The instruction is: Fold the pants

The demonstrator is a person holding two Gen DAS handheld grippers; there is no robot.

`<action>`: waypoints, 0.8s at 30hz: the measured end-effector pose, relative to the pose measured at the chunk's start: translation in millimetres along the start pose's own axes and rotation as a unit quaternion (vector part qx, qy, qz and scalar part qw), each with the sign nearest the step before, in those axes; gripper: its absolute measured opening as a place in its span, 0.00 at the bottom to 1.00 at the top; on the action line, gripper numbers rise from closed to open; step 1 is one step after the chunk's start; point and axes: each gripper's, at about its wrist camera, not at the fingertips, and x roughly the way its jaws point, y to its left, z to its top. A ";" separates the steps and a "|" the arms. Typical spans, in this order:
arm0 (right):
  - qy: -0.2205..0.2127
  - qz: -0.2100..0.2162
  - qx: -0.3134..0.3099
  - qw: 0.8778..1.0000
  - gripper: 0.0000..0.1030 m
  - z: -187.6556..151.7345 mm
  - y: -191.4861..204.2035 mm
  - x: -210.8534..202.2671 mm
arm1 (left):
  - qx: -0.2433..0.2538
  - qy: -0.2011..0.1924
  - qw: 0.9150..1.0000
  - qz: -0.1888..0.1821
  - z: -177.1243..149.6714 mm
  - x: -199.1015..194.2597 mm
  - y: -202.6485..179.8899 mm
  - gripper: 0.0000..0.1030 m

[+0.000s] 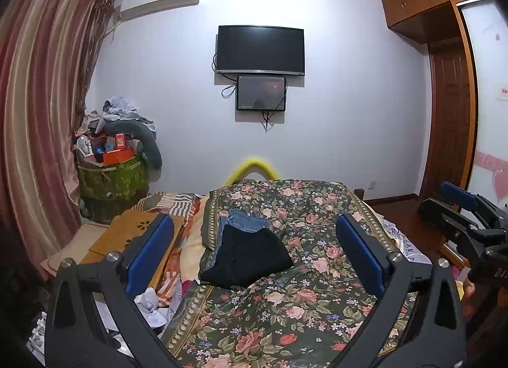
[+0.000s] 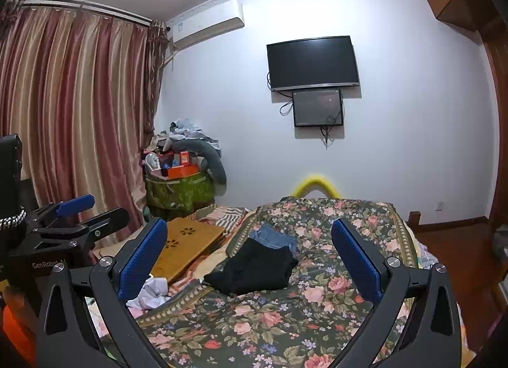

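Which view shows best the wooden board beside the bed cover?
The right wrist view: the wooden board shows most of its top and both flower cutouts. In the left wrist view, the left gripper's finger hides much of it.

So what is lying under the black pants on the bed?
Under the black pants lie blue jeans, showing only at the far edge and left side; the rest is covered. Both rest on the floral bedspread.

Two grippers showing: left gripper [image 1: 255,242], right gripper [image 2: 249,249], both spread wide. Two folded pants lying ahead of them: black pants [image 1: 249,257] sitting on blue jeans [image 1: 244,217]. One floral bedspread [image 1: 285,311]. Two wall screens: TV [image 1: 260,50], smaller monitor [image 1: 261,92]. One wooden board [image 2: 187,246] sitting ahead-left.
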 end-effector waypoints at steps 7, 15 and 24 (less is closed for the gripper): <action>0.002 0.000 -0.001 1.000 1.00 1.7 1.0 0.1 | -0.002 0.001 1.000 -0.001 0.0 0.9 0.4 1.00; 0.004 0.002 -0.003 1.000 1.00 1.4 2.9 1.4 | -0.001 0.000 1.000 -0.005 1.0 1.5 -2.3 1.00; 0.003 -0.002 -0.002 1.000 1.00 1.9 0.6 0.9 | 0.000 0.002 1.000 -0.006 0.3 2.0 -3.0 1.00</action>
